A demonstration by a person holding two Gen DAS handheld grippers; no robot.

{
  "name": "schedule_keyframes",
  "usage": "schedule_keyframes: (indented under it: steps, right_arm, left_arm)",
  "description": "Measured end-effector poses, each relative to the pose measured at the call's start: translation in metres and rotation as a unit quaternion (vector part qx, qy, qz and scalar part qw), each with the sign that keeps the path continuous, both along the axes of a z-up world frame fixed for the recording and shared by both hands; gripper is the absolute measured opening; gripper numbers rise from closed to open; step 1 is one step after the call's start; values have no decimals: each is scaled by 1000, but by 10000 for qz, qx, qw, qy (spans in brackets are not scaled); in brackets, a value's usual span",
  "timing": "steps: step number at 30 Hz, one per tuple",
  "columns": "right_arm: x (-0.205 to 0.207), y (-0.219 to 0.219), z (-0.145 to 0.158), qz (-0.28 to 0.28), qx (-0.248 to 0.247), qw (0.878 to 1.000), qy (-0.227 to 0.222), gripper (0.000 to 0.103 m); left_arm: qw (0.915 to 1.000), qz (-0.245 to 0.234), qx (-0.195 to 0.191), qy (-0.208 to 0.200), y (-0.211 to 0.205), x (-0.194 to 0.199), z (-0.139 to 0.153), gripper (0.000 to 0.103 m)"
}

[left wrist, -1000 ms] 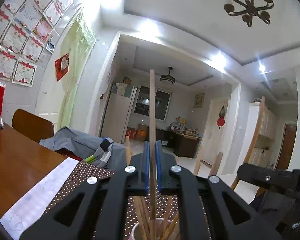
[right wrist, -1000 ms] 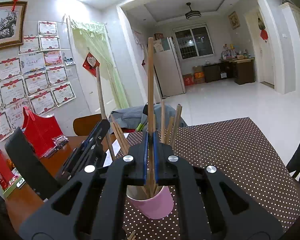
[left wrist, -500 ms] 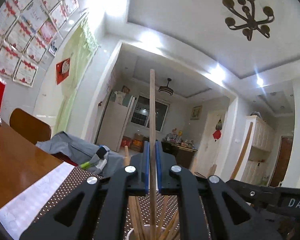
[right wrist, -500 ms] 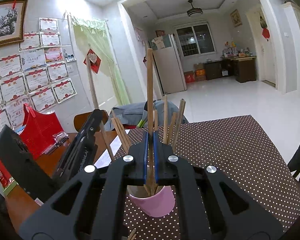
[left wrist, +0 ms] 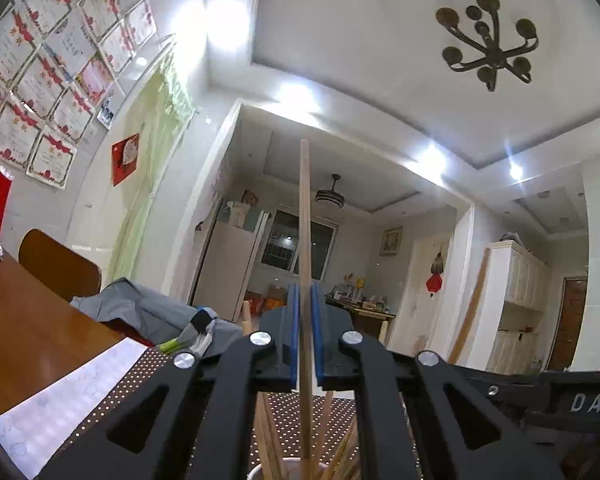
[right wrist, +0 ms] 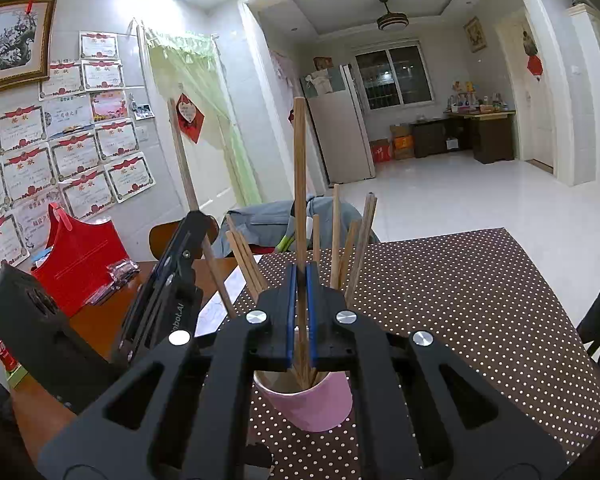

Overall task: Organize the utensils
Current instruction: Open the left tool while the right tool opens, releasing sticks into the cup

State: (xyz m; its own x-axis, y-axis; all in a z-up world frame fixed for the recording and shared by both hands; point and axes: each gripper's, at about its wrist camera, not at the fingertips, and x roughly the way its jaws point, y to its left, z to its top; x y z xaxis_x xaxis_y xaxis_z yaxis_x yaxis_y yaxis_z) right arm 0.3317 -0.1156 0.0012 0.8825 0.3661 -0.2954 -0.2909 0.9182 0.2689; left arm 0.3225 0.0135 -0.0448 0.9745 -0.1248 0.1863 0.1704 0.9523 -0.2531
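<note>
While your right gripper (right wrist: 299,316) is clamped on one upright wooden chopstick (right wrist: 300,184) and your left gripper (left wrist: 305,344) pinches another (left wrist: 305,240), both sticks have their lower ends down in the pink cup (right wrist: 308,404) on the dotted tablecloth (right wrist: 460,300). They look light, stiff and smooth, so they'll likely pivot or slip if gripped near an end; hold nearer mid-shaft. Your right view shows the whole cup, its bundle and the left gripper beside it; your left view shows only the cup's rim and mostly ceiling.
</note>
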Motion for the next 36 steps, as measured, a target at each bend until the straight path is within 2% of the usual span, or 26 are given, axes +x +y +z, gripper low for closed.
schedule_keyframes:
  steps: [10,13,23,27,36]
  right_arm:
    - [2,-1,-2,-5,-5,10000,52,6]
    - [2,-1,-2,11,-4,10000,43,6]
    - [3,2,-4,46,4,9999,90,6]
    - [6,3,-5,53,3,9999,137,6]
    - [15,17,-18,189,-157,9992,324,6]
  left_arm:
    - [9987,-112,252,438,-4,12,-5,7]
    - [9973,-182,321,629,-5,13,-1,36]
    - [9930,-57,690,955,-13,12,4,38]
    - [9909,-19,764,1110,-9,9,6,42]
    - [9826,203,974,1568,8,2,9,42]
